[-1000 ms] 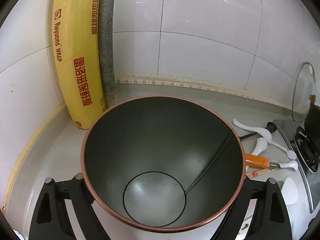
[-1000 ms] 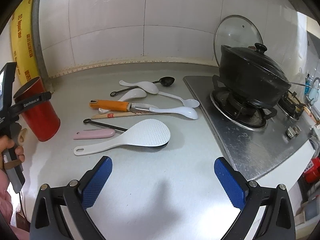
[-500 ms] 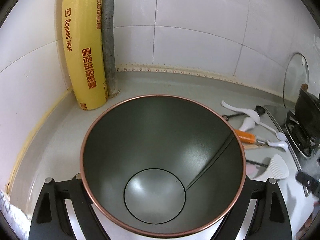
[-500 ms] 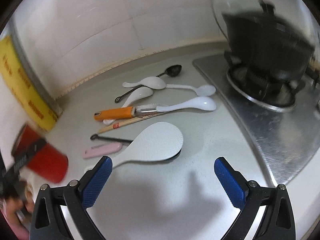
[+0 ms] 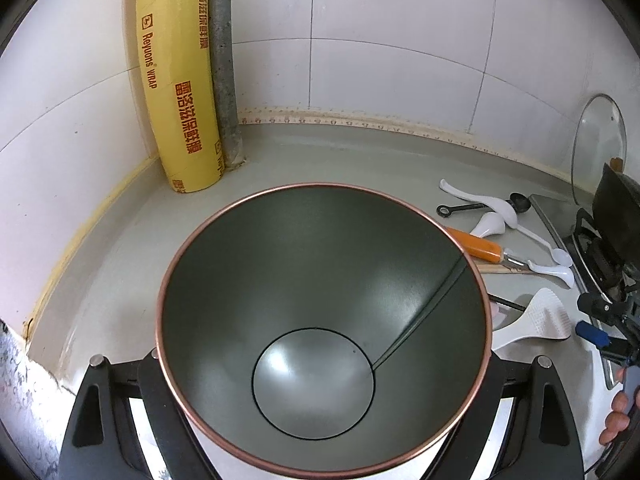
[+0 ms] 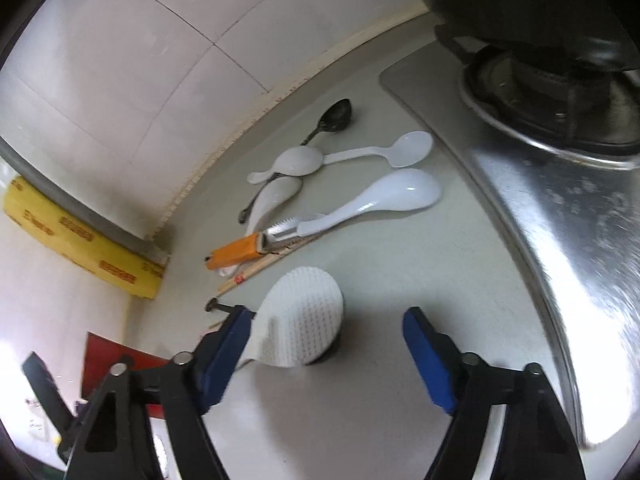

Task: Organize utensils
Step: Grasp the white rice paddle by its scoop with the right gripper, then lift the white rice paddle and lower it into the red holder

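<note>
The left gripper (image 5: 324, 408) was clamped on the empty canister (image 5: 324, 320), every utensil lay on the counter (image 6: 380, 264) right of it, and the right gripper (image 6: 326, 340), jaws just narrowing yet apart, straddled the rice paddle (image 6: 304, 328).

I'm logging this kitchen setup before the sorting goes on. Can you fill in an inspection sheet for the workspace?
Surface: grey counter, bare near the camera.
Job's things: empty red can; white rice paddle; white spoons; black spoon; orange-handled peeler; chopsticks, all loose on the counter.
Clutter: yellow wrap box upright in the corner.
Grippers: left gripper shut on the can; right gripper open, has just been closing, paddle between its pads.
Cables: nothing seen.
Surroundings: tiled wall, gas stove, black pot, glass lid.
</note>
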Motion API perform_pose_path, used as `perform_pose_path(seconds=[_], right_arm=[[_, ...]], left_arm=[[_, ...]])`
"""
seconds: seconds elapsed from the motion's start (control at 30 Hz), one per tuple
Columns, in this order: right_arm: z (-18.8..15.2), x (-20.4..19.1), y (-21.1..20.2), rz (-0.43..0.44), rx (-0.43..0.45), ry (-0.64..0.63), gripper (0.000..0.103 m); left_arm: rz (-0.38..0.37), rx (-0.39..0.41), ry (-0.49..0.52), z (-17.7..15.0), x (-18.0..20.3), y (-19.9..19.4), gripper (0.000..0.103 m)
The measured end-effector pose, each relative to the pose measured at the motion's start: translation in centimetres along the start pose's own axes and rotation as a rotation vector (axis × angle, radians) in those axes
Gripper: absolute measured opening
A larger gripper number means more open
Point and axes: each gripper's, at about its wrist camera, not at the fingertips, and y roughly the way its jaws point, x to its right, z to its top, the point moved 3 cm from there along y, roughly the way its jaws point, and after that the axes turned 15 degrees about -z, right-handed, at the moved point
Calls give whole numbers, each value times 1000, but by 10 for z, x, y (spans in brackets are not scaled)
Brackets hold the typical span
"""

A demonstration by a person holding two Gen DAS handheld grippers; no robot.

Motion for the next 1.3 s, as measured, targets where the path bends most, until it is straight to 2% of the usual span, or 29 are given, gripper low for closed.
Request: perform_pose_path(seconds=[0.23, 0.43, 0.67, 0.8, 0.97, 1.13, 1.3], right_arm=[[8, 3, 19, 124, -69, 16, 48], [13, 12, 30, 189, -111, 57, 43], [15, 8, 35, 239, -138, 44, 43], [12, 8, 38, 258, -163, 55, 32], [14, 9, 33, 279, -146, 53, 17], [17, 7, 23, 340, -142, 74, 13], [22, -3, 9, 452, -144, 95, 11]], left_arm=[[53, 7, -7, -1, 6, -4, 91], [74, 5, -16, -3, 6, -4, 91], [92, 7, -32, -2, 5, -2, 91], [97, 6, -36, -2, 6, -2, 91], [102, 4, -31, -1, 6, -1, 91], [95, 2, -25, -1, 8, 0, 91], [87, 4, -24, -1, 7, 0, 91]])
